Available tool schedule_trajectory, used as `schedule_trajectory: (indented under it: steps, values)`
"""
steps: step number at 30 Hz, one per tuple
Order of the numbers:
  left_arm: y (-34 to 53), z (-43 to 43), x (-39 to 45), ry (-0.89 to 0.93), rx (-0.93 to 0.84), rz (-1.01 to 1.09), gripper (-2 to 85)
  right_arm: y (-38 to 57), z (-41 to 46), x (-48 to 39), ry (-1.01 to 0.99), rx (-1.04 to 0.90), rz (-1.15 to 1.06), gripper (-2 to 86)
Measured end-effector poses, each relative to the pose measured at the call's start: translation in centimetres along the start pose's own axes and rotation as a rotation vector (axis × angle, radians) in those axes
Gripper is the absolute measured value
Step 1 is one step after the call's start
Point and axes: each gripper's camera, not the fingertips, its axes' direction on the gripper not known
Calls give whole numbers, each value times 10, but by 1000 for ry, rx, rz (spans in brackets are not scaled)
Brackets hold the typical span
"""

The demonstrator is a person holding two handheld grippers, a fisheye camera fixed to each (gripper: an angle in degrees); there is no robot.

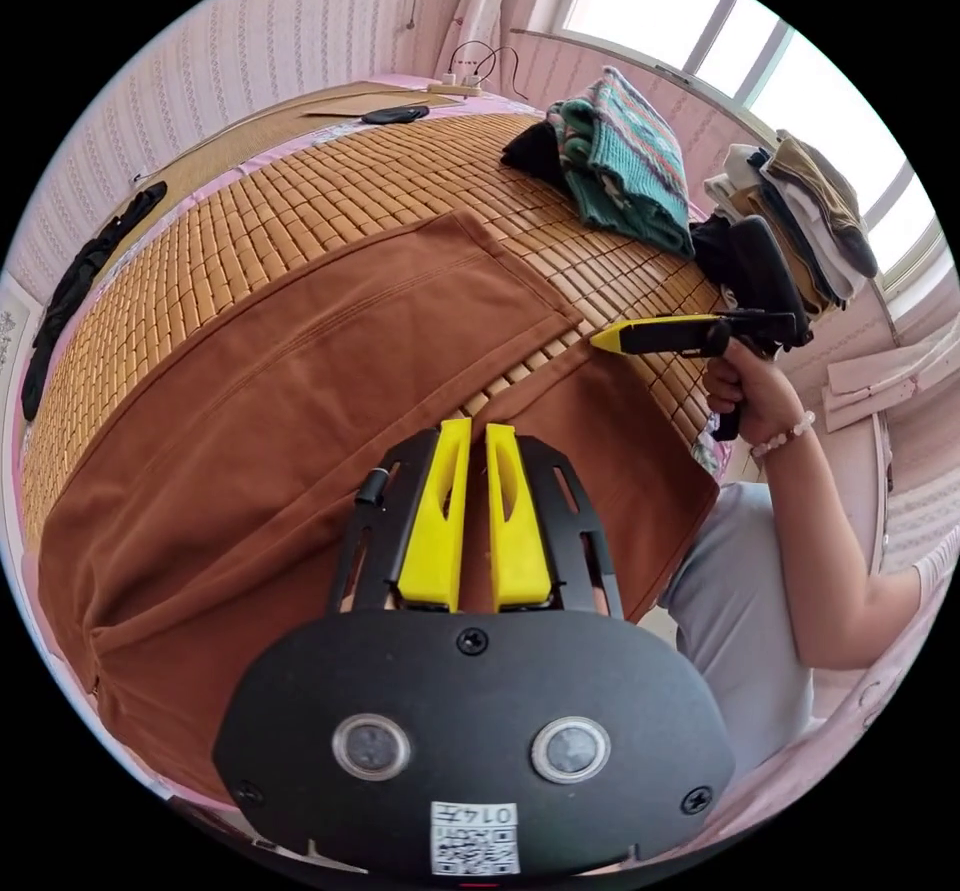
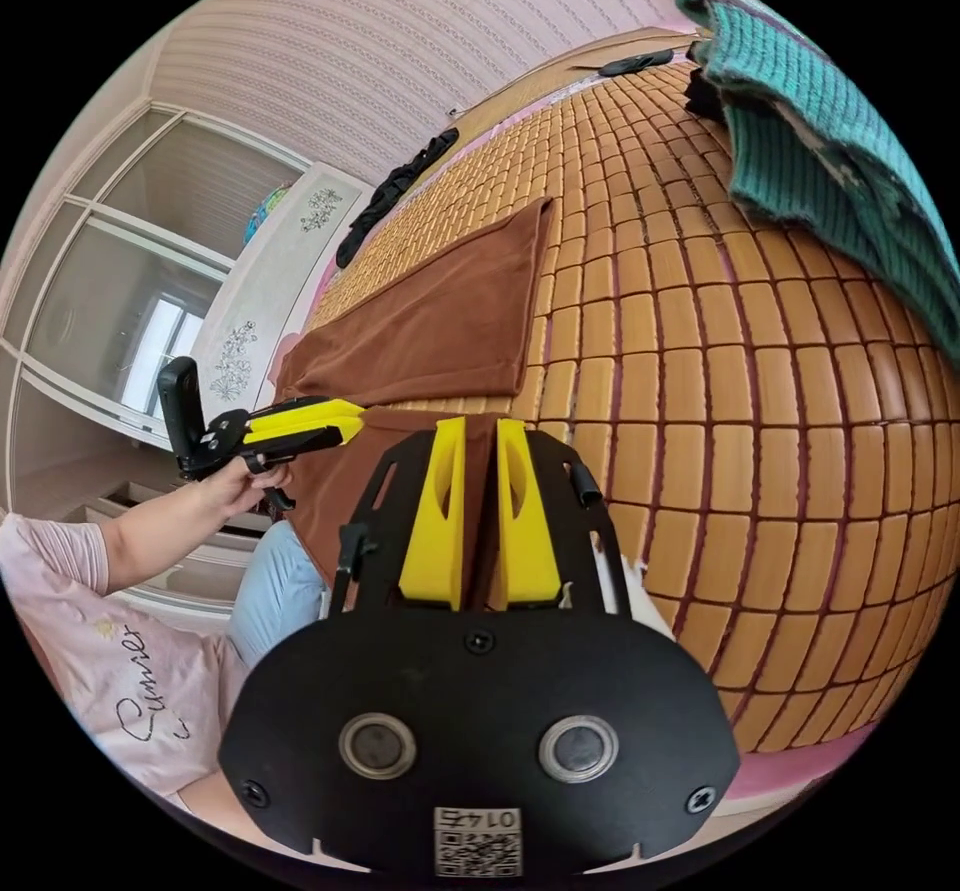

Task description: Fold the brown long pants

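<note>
Your left gripper (image 1: 477,431) is sitting nearest in the left gripper view, its yellow jaws drawn almost together with only a thin slit between them; they are hovering over the brown long pants (image 1: 300,411), and you cannot tell from here whether any cloth is caught in that slit. In the right gripper view your right gripper (image 2: 480,428) is showing the same narrow gap, and a strip of brown cloth is running up between its jaws, so it appears to be pinching the near leg's edge.

The pants are lying spread across the bamboo mat (image 1: 330,201), the waist end hanging toward you at the near left edge, the two legs reaching away across the mat. A gap of bare mat is showing between the legs.

Just right of the pants in the left gripper view, your right hand (image 1: 750,391) is gripping the other tool's handle, yellow tips pressed together at the edge of the near pant leg. In the right gripper view your left hand (image 2: 235,486) is holding its gripper at the near left edge of the pants (image 2: 430,321).

Farther off, a folded teal knitted sweater (image 1: 620,161) is resting on the mat (image 2: 760,411), and beyond it to the right a stack of folded clothes (image 1: 800,221) is sitting by the window. Black garments (image 1: 75,281) are lying along the far left edge.
</note>
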Motion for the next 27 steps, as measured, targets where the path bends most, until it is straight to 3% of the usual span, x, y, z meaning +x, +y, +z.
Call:
schedule_trajectory:
  steps: [7,11,16,19,27]
  values:
    - [2,-40,-19,-36,71,81,35,36,-55,7,-64,270,50,23]
    - [-7,-27,-33,-122,76,88,77,24,-32,-23,83,177,42,94]
    - [-15,12,-53,-96,-55,28,81,28,-18,-42,161,170,53,40]
    - [-7,4,-62,-52,16,31,72,32,-28,-42,130,154,87,15]
    - [-10,-6,-58,-60,-9,92,-5,39,-48,-70,188,170,68,-1]
